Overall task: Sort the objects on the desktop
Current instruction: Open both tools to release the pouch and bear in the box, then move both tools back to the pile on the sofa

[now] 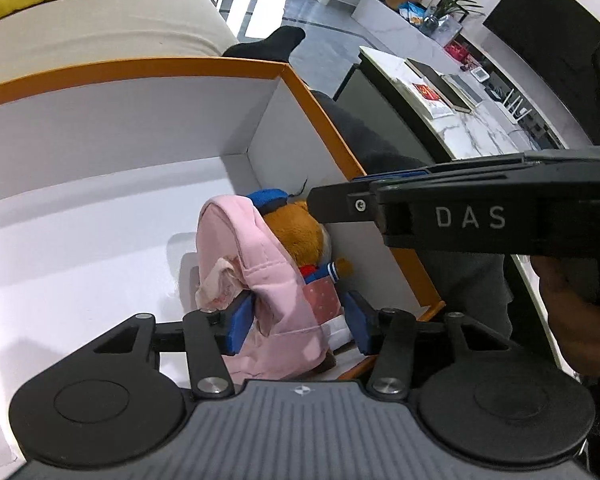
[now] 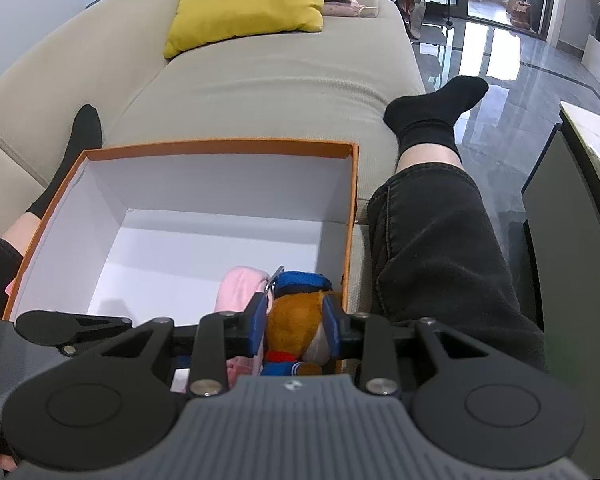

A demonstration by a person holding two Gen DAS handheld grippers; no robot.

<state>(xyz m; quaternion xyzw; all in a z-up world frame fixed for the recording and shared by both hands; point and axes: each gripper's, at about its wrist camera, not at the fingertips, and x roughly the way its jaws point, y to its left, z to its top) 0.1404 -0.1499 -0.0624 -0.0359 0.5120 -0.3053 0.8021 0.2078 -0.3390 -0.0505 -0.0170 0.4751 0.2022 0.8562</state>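
Observation:
An orange-edged white box [image 1: 320, 116] holds two soft toys in its near right corner. The pink hooded plush [image 1: 260, 280] stands between the blue pads of my left gripper [image 1: 299, 324], whose jaws are apart; the right pad is clear of the plush, so the gripper is open. Beside it is a brown plush with a blue cap [image 2: 296, 320]. My right gripper [image 2: 296, 322] is shut on that toy's head. In the left wrist view the right gripper's fingertips [image 1: 328, 210] reach in from the right onto the brown head [image 1: 300, 236]. The box [image 2: 220, 146] is otherwise bare inside.
The box rests on a beige sofa [image 2: 280, 80] with a yellow cushion [image 2: 248, 0]. A person's legs in black trousers [image 2: 436, 240] and black socks [image 2: 432, 116] lie on both sides of the box. A marble-topped table [image 1: 480, 128] with books stands to the right.

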